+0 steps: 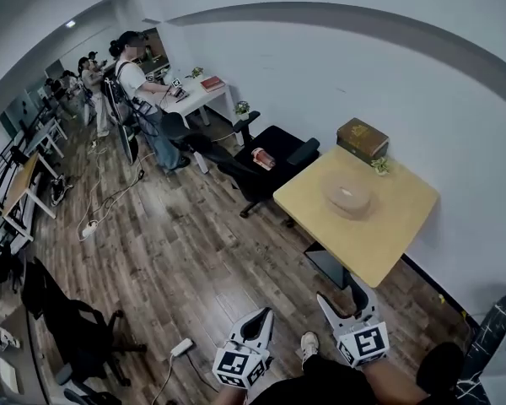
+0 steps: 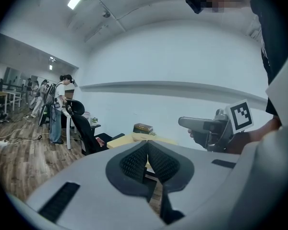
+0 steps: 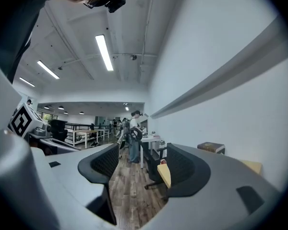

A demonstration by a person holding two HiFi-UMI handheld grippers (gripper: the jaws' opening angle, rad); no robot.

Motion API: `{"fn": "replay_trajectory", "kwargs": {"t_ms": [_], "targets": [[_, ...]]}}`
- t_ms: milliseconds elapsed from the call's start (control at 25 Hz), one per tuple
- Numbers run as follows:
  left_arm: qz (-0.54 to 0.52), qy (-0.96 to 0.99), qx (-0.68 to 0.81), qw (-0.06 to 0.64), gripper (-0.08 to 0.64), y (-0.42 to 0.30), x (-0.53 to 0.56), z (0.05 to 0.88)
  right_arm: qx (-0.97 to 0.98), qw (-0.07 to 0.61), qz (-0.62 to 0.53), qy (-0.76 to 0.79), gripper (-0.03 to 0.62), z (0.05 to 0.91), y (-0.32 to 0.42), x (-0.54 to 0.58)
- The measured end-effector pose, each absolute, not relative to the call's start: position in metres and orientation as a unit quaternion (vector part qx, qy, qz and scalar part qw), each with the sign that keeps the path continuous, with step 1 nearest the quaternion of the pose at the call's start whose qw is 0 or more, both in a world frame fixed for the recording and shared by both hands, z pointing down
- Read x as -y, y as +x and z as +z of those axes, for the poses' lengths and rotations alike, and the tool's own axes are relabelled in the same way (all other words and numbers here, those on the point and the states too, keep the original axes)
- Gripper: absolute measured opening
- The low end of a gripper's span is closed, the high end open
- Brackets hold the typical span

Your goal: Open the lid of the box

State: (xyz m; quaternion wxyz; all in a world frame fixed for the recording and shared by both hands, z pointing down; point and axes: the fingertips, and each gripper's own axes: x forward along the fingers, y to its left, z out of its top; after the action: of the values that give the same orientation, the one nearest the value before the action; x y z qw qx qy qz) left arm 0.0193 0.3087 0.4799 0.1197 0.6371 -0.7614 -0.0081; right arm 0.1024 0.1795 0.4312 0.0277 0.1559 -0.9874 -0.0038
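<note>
From the head view, both grippers sit low over the wooden floor (image 1: 177, 251), well short of the yellow table (image 1: 392, 226). My left gripper (image 2: 147, 143) has its jaws pressed together with nothing between them. My right gripper (image 3: 143, 152) stands wide open and empty, with only floor planks in the gap. The round pale box (image 1: 347, 201) sits near the middle of the table with its lid (image 1: 347, 191) on. Beyond it, by the wall, are a brown case (image 1: 362, 137) and a small plant (image 1: 379, 165).

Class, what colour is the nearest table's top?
The table top is pale yellow; the head view shows it best.
</note>
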Motion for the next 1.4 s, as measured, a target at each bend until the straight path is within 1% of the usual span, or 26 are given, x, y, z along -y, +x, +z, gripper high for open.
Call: {"fn": "replay_trajectory", "kwargs": {"t_ms": [480, 680, 1120, 1400], "targets": [[-0.002, 0.647, 0.752, 0.126, 0.021, -0.007, -0.204, 0.48, 0.984, 0.038, 0.033, 0.169, 0.314, 0.446, 0.077, -0.079], [0.002, 0.653, 0.747, 0.125, 0.021, -0.013, -0.166, 0.48, 0.986, 0.04, 0.023, 0.162, 0.314, 0.448, 0.071, -0.051], [0.003, 0.67, 0.732, 0.12, 0.021, -0.029, -0.116, 0.481, 0.983, 0.055, 0.032, 0.175, 0.314, 0.468, 0.055, -0.016], [0.006, 0.684, 0.72, 0.116, 0.021, -0.067, -0.081, 0.484, 0.978, 0.063, 0.033, 0.196, 0.314, 0.474, 0.023, 0.023]]}}
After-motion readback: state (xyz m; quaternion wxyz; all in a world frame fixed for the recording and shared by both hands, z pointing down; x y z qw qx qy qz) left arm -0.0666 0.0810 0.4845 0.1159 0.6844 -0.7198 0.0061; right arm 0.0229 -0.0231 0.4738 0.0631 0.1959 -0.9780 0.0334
